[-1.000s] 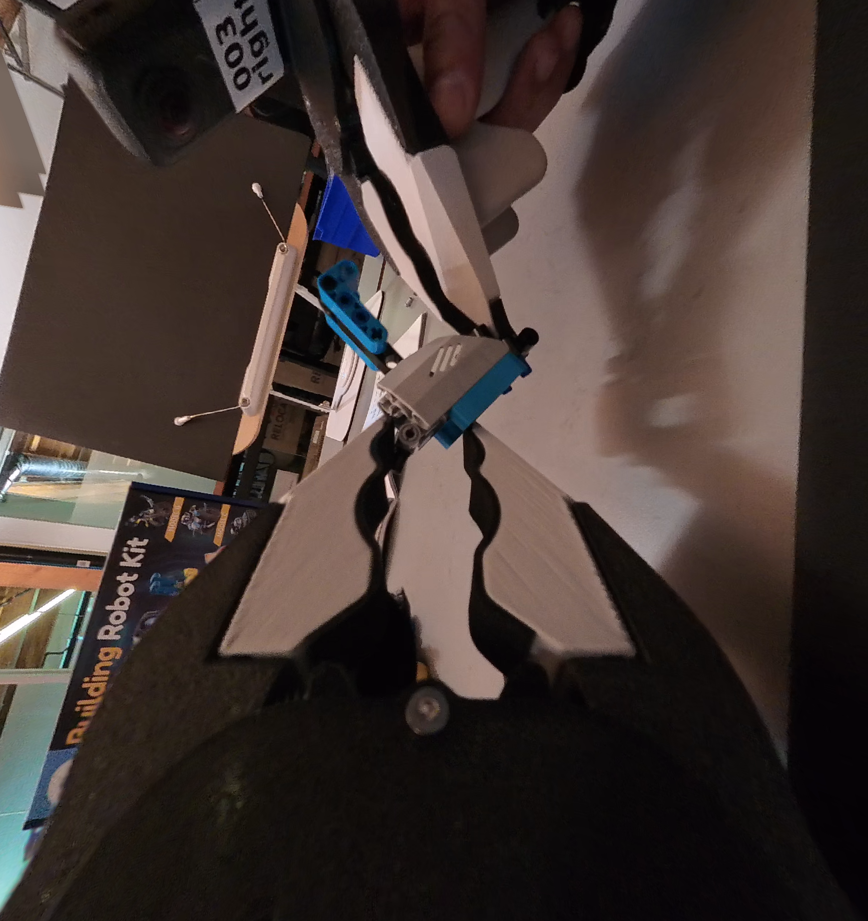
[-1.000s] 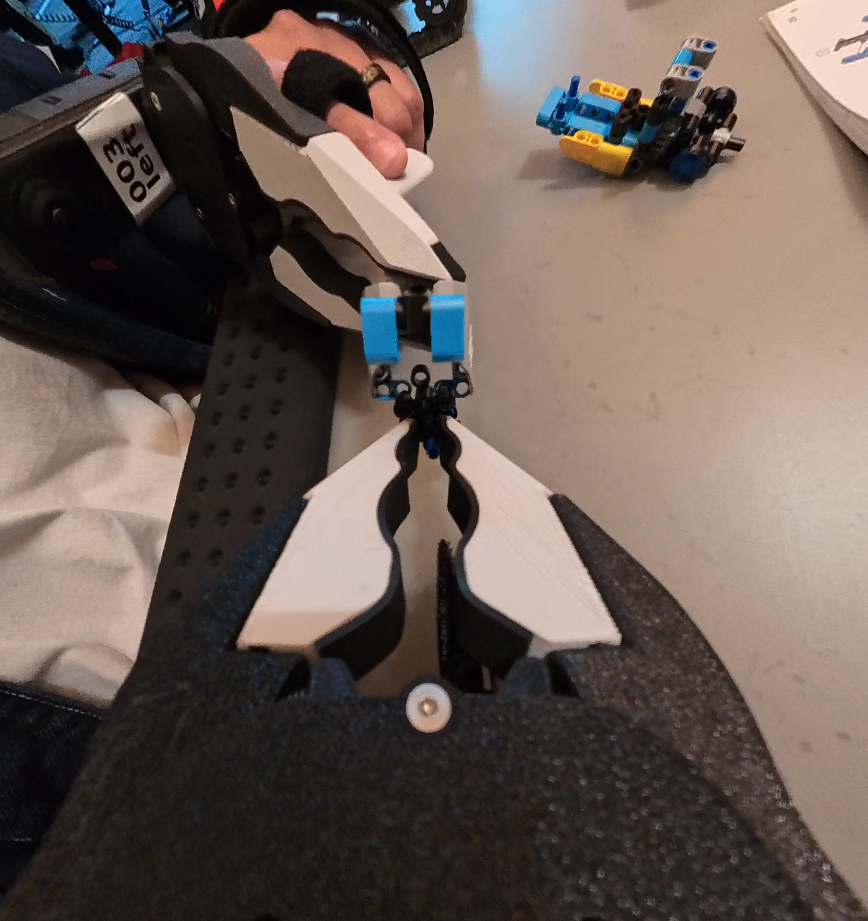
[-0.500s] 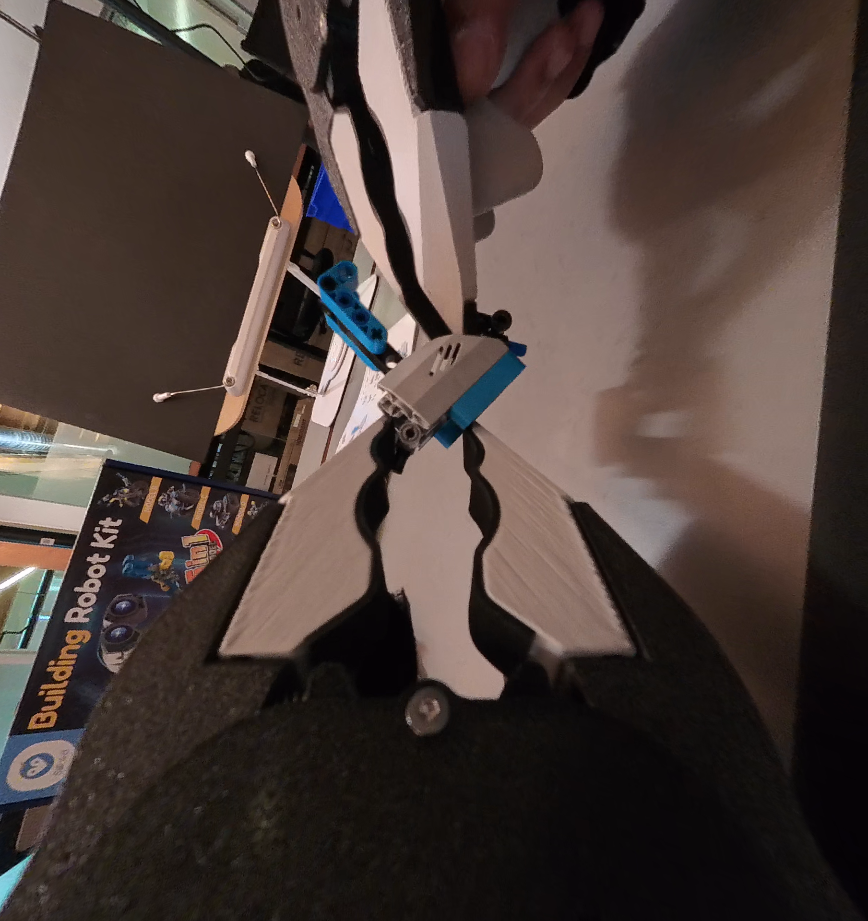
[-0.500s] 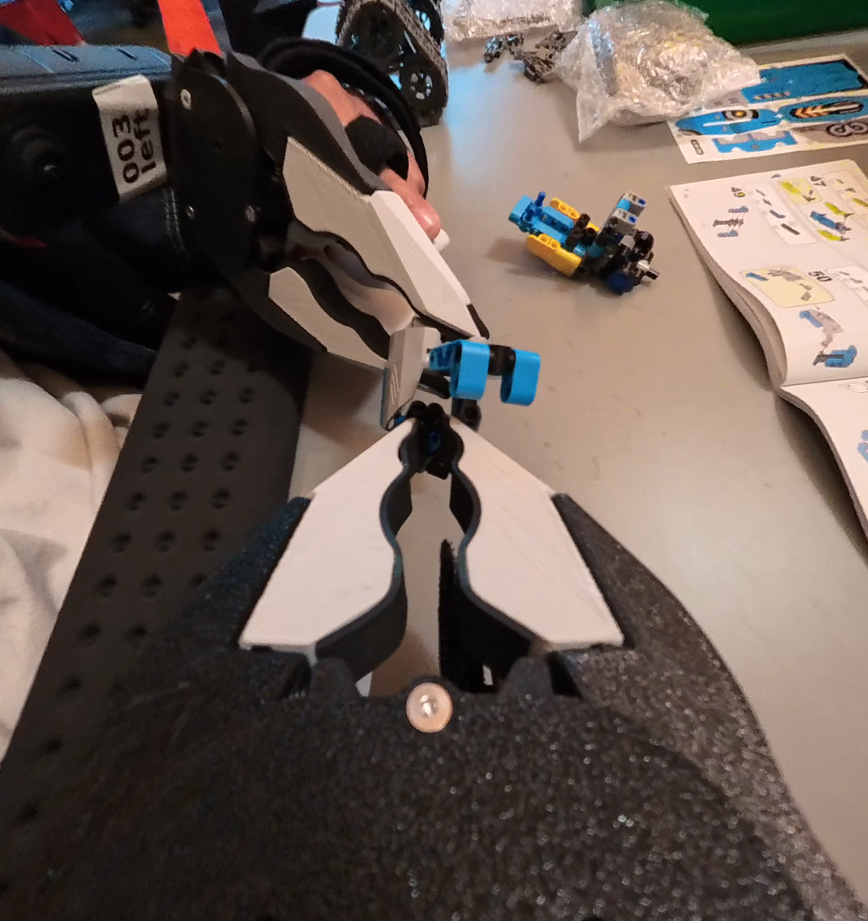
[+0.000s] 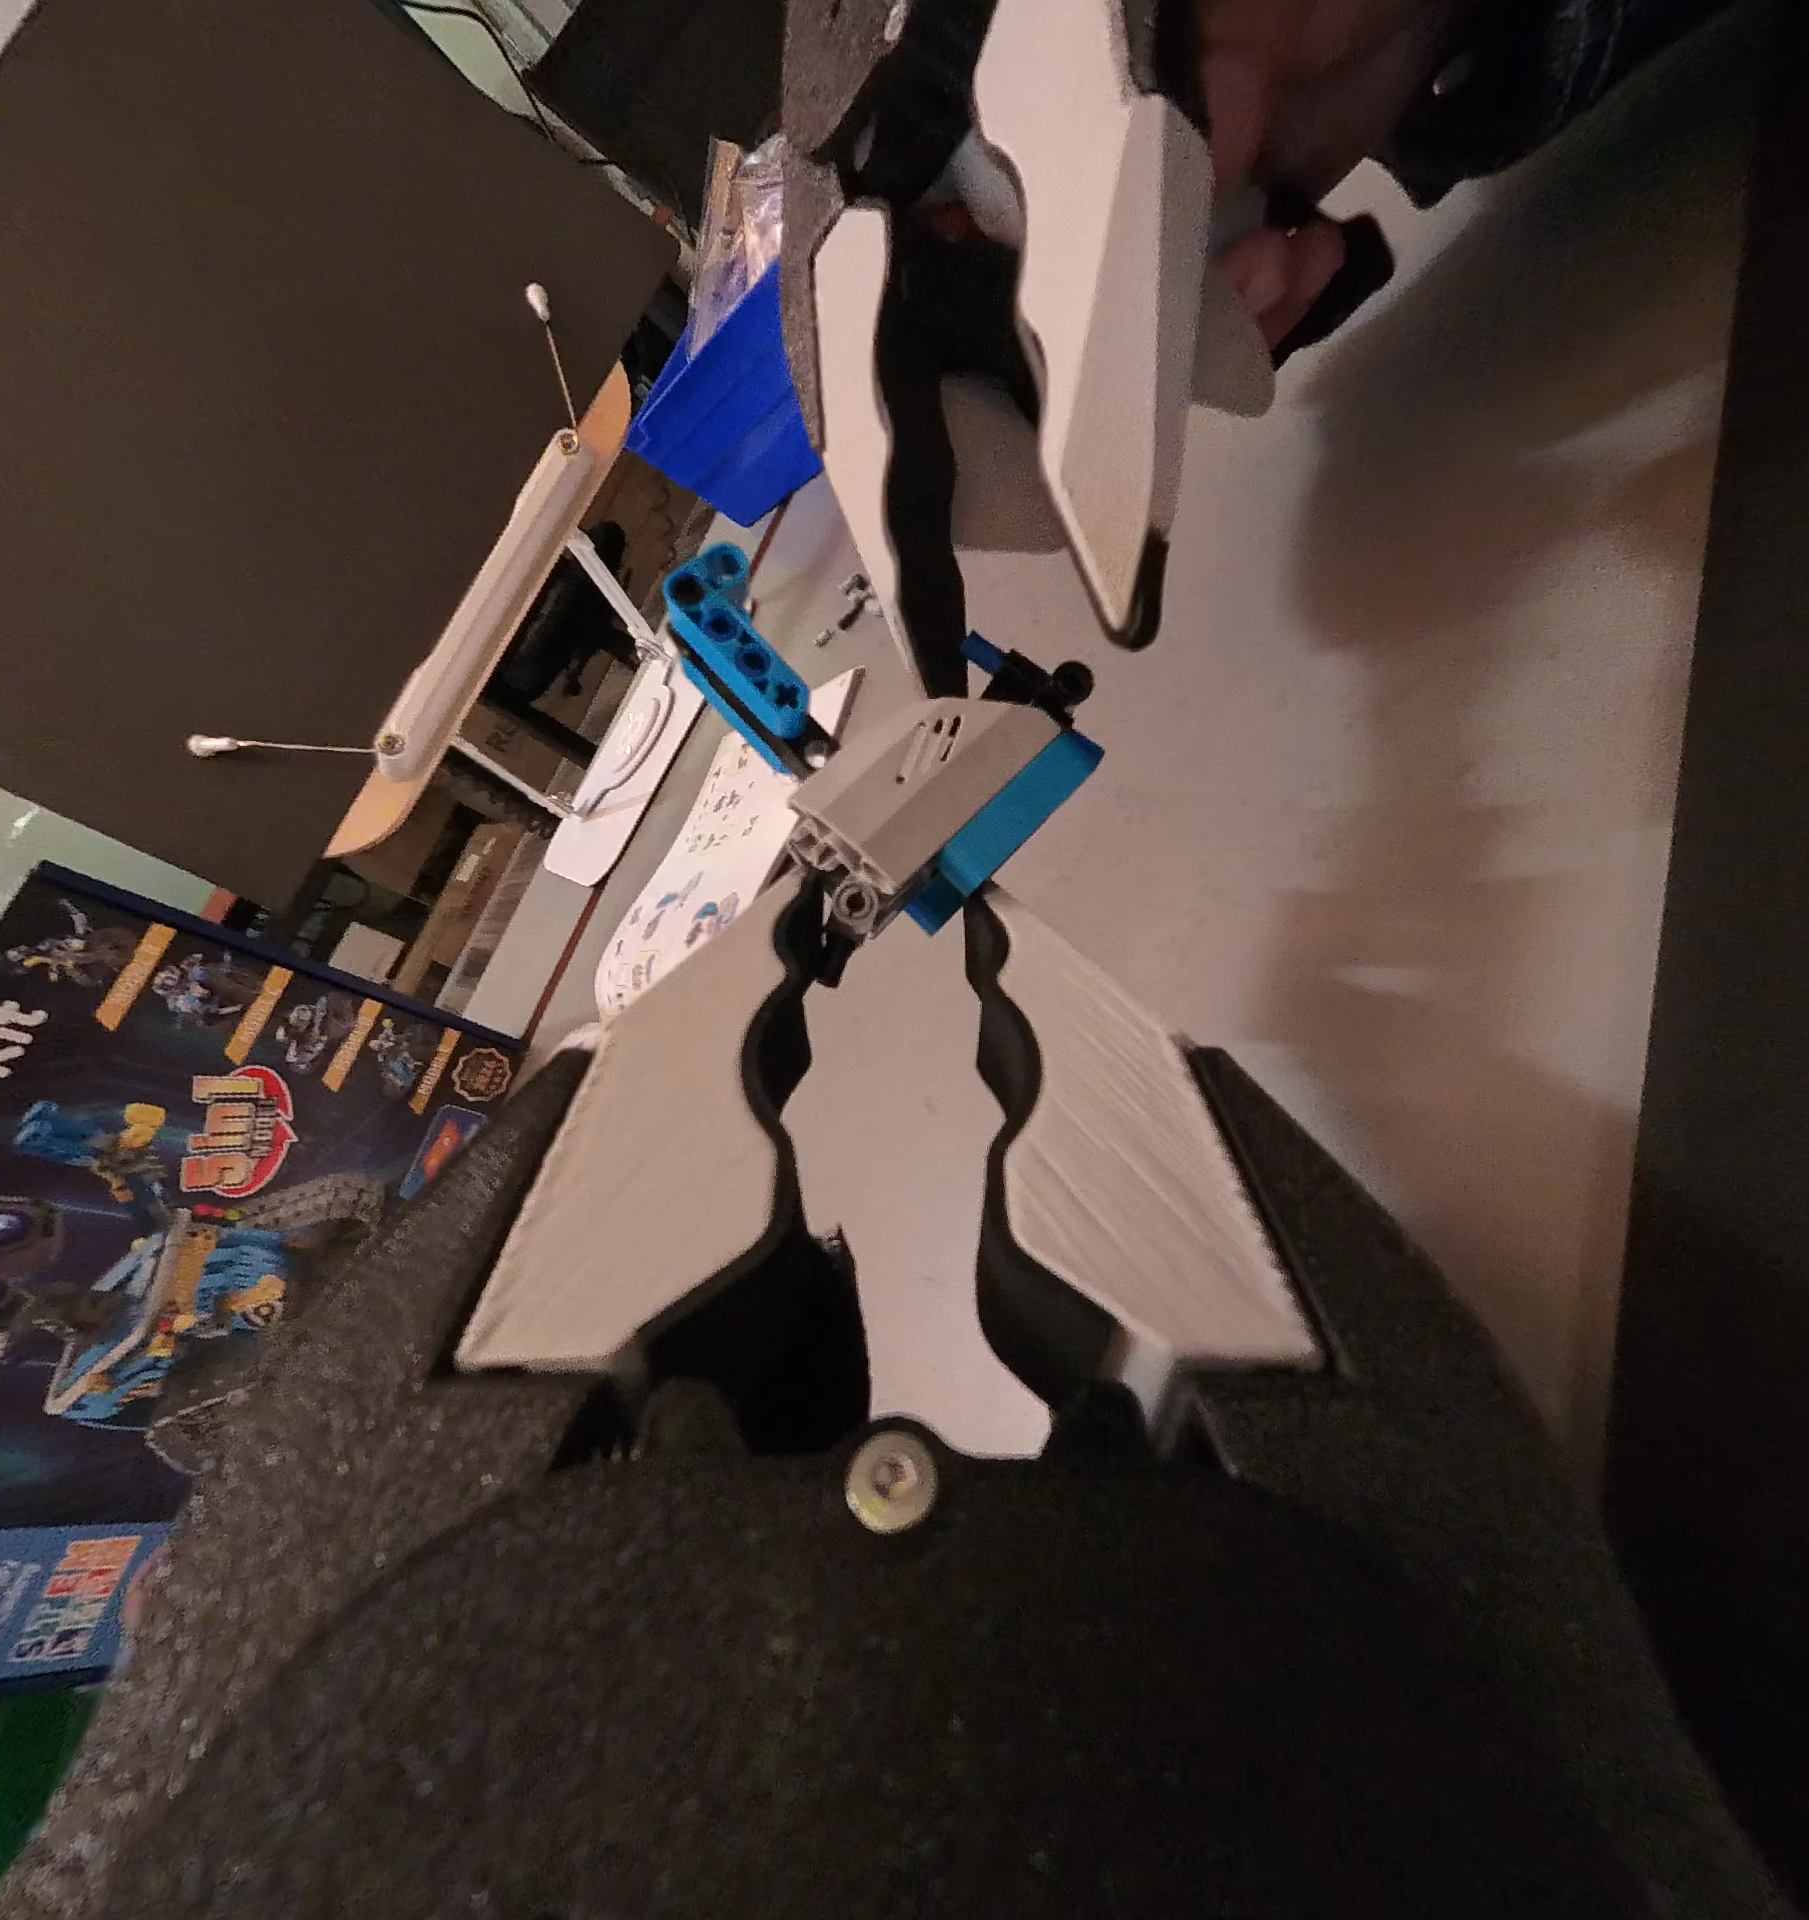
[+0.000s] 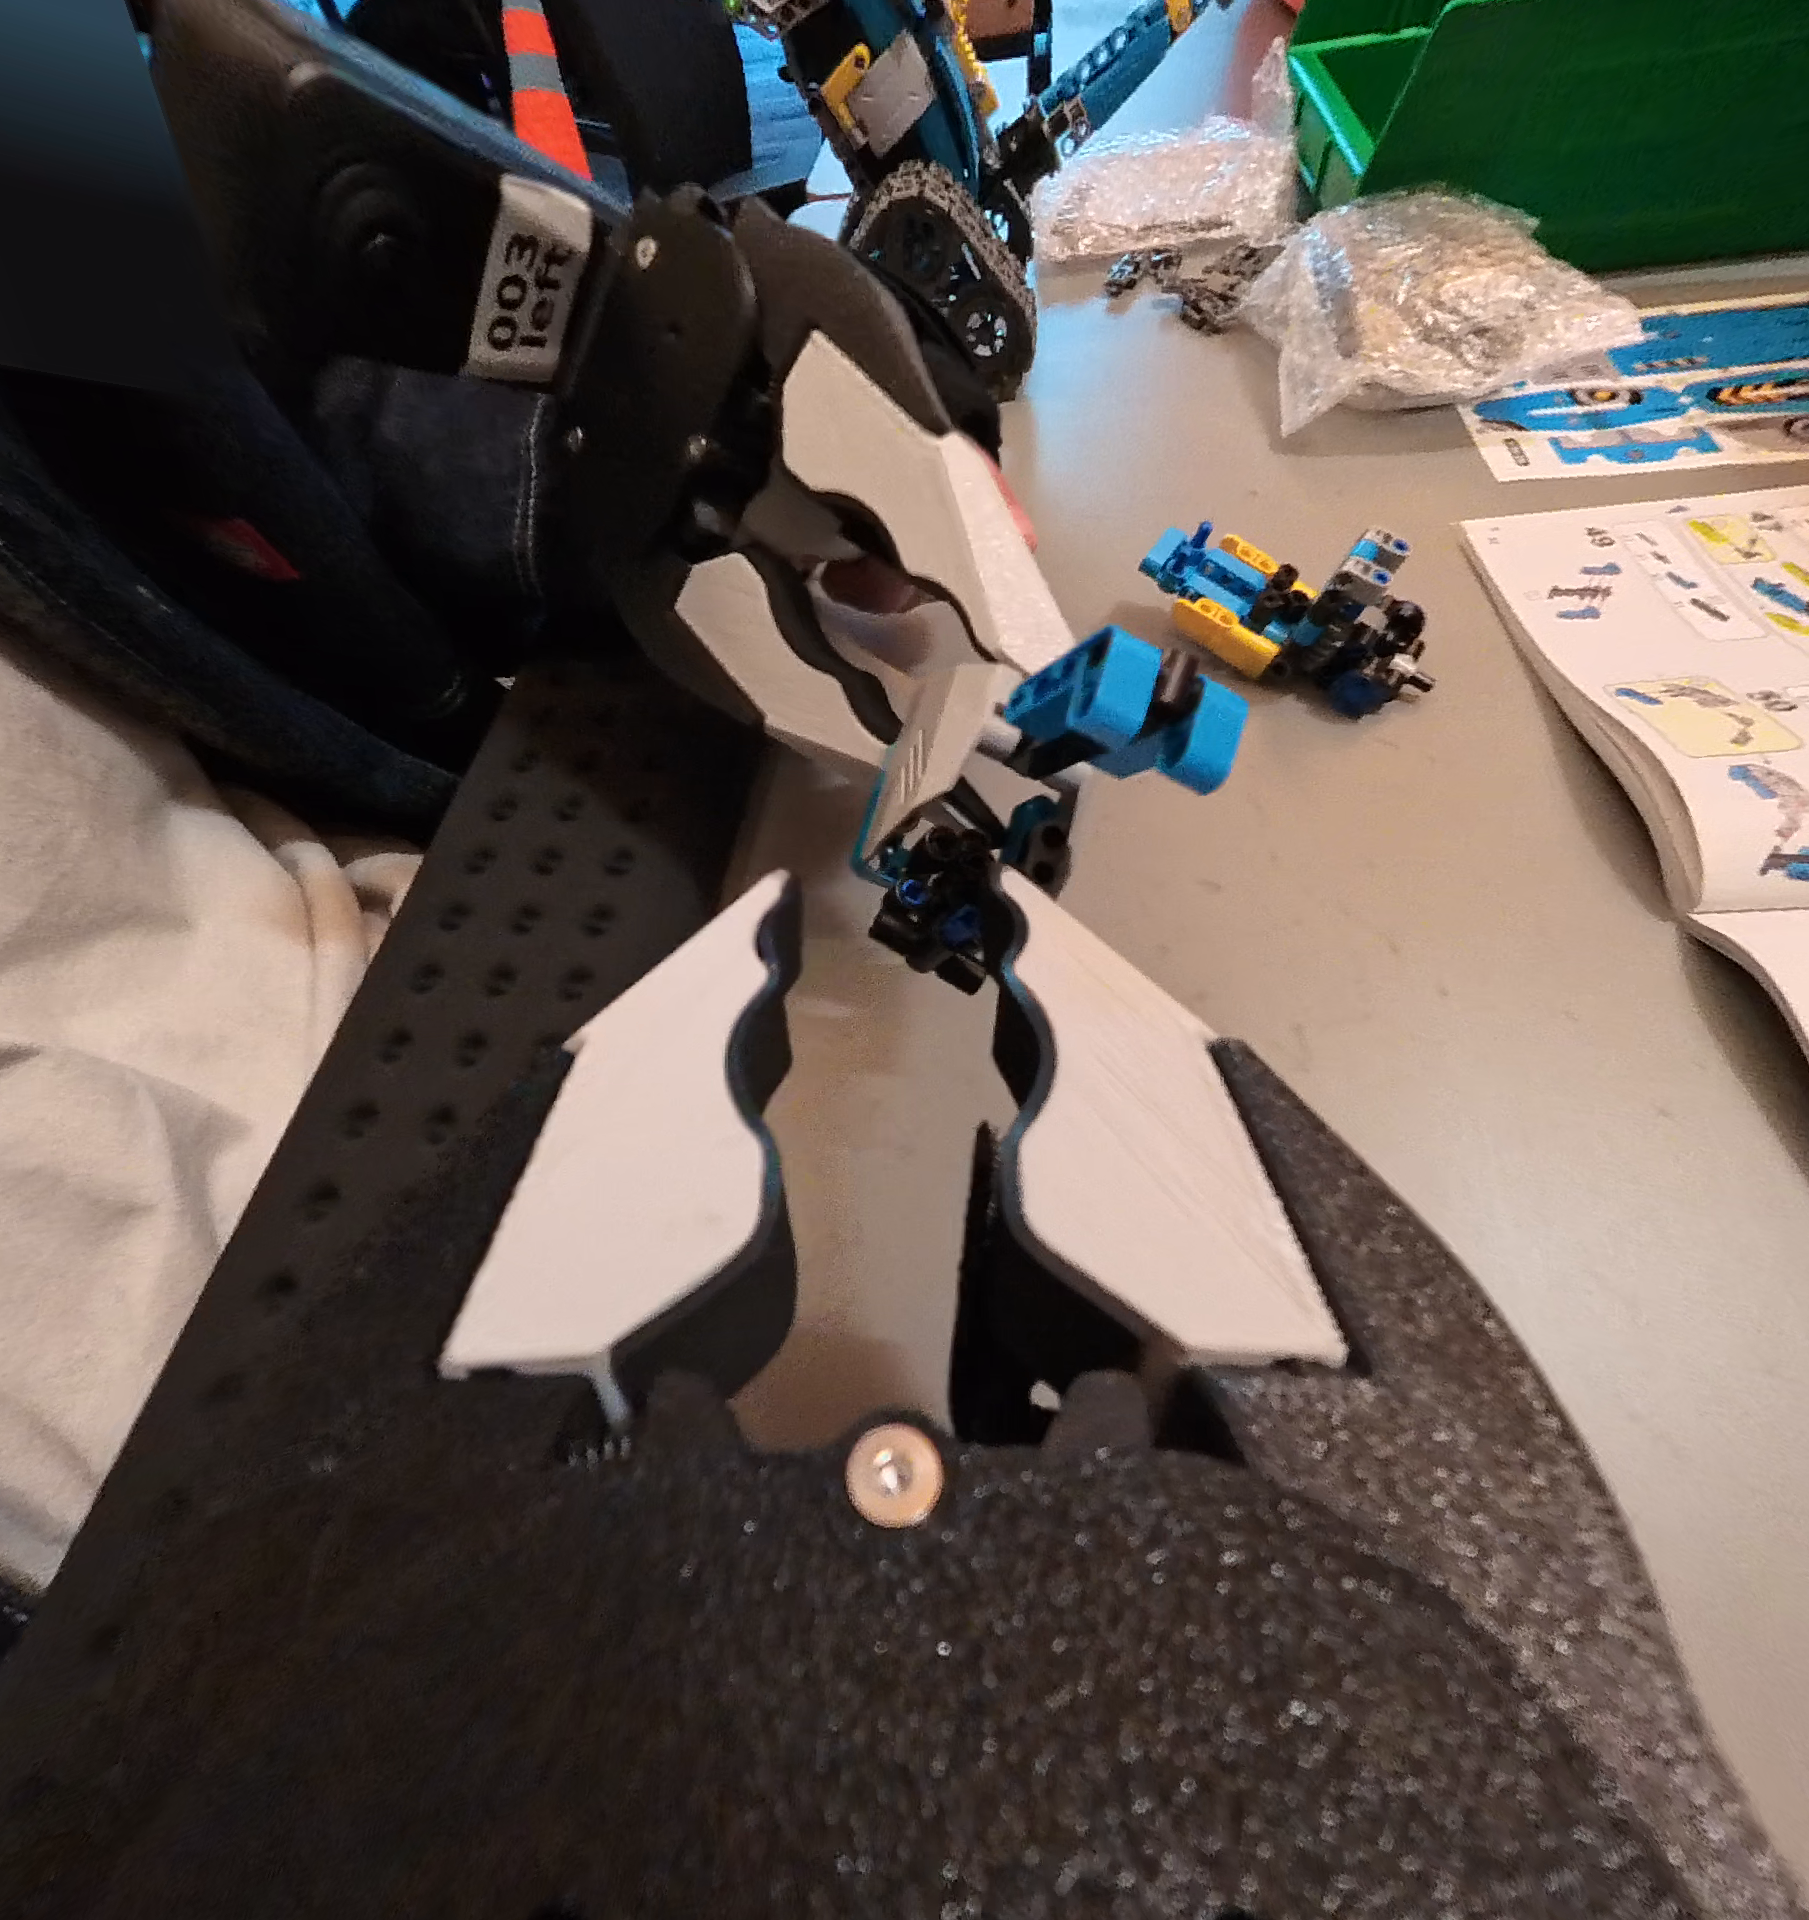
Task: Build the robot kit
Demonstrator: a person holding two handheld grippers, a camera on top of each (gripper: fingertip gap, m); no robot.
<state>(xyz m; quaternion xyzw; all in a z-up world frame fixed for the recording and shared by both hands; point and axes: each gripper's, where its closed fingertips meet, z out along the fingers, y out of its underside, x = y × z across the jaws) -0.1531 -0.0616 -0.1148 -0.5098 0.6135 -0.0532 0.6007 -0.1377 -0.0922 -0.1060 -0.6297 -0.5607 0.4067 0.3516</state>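
Observation:
My left gripper [image 5: 884,904] is shut on a small brick assembly [image 5: 941,800]: a grey panel with blue blocks, black pins and a blue holed beam [image 5: 734,655] sticking out. It holds the assembly above the grey table [image 6: 1399,1039]. In the right wrist view the left gripper [image 6: 967,696] comes in from the upper left with the assembly [image 6: 1118,707]. My right gripper [image 6: 892,899] is open. The assembly's black pin cluster [image 6: 931,914] sits between its fingers, against the right one. In the left wrist view the right gripper [image 5: 1035,649] hangs open above the assembly, with a hand behind it.
On the table are a small blue, yellow and black model [image 6: 1284,623], an open instruction booklet [image 6: 1731,727], plastic bags of parts [image 6: 1419,301], a green bin [image 6: 1606,114] and a tracked vehicle model [image 6: 941,239]. A black perforated strip [image 6: 526,935] lies left. A kit box [image 5: 152,1195] stands nearby. Tip to tip, the grippers are about 4 centimeters apart.
My right gripper has opened and let go of the black pin cluster it was pinching. The left gripper has kept its hold and turned the assembly. Both views have swung.

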